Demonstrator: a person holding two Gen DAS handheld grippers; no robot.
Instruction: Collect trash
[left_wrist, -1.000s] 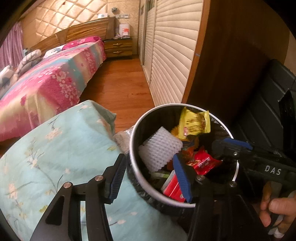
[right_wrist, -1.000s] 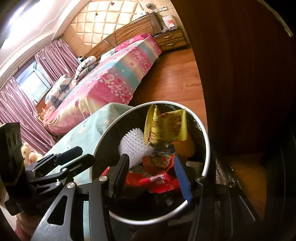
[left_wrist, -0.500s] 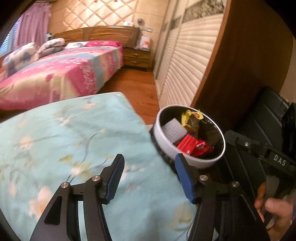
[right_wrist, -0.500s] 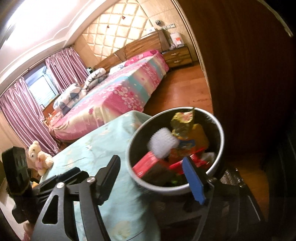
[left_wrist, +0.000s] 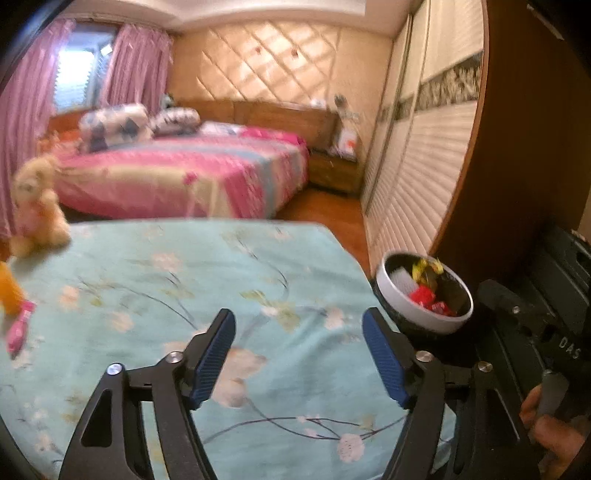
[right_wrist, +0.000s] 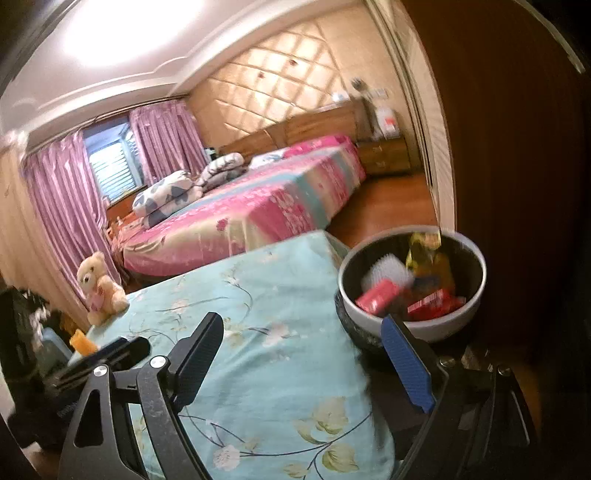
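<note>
Both grippers, left (left_wrist: 298, 356) and right (right_wrist: 301, 360), opening, nothing between jaws, over floral bedspread (left_wrist: 207, 288). Trash bin (right_wrist: 436, 326) beside bedspread corner, wrappers inside, apparently.

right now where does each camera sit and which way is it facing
Left wrist: on the left gripper, angled down over the teal bedspread toward the pink bed; its opening, empty jaws show, plus the right gripper's body and a hand at right.
Right wrist: on the right gripper, facing the same way, nearer the bin; its opening, empty jaws show, and the left gripper's body at left.
Shared: bedspread, bin, teddy, pink bed, curtains.
</note>
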